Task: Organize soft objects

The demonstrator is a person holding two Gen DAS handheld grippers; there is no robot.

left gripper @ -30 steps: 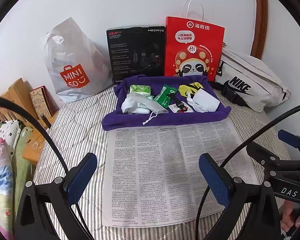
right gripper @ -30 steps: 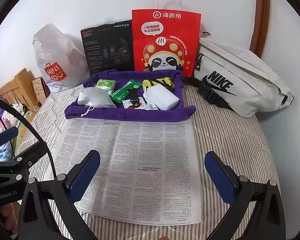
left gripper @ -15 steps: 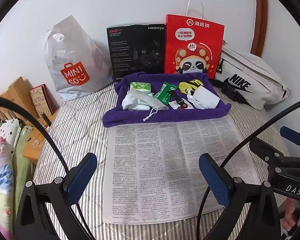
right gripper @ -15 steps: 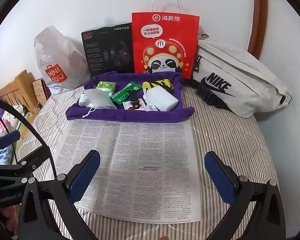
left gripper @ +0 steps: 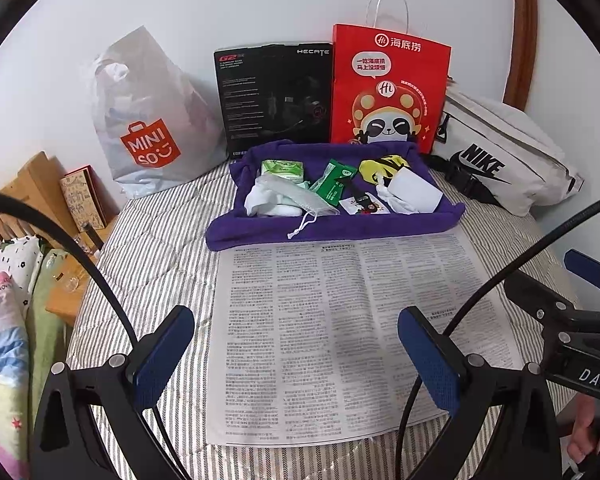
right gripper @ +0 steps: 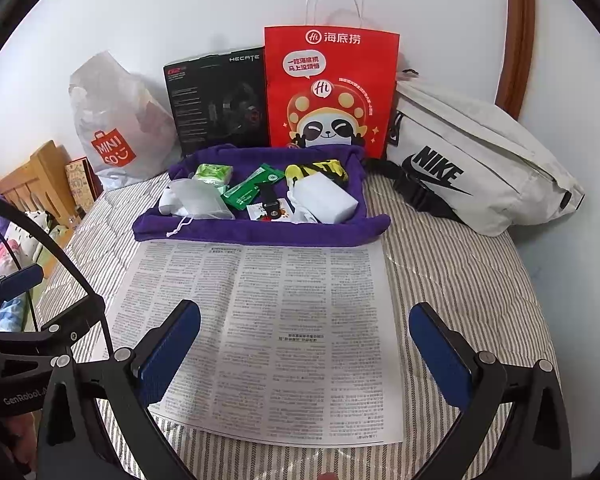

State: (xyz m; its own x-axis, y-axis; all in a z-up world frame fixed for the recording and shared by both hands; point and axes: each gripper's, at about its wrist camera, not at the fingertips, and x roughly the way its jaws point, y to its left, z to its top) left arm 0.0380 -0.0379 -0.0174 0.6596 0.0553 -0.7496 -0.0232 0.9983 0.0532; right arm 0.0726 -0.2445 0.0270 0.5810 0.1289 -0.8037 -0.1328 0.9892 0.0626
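Soft items (left gripper: pixel 332 188) well beyond both tongs (left gripper: pixel 296 360).

Both wrist cams sit low over the bed's near edge, facing the wall; both share the newspaper (left gripper: pixel 332 336) and purple tray (right gripper: pixel 260 232).

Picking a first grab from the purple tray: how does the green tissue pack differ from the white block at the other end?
The green tissue pack is small, printed and sits at the tray's back left; the white block is larger, plain and lies front right. A translucent drawstring pouch overlaps the tissue pack's near edge, while the white block lies uncovered on top. Both rest inside the purple tray, untouched; both grippers hang open over the newspaper.
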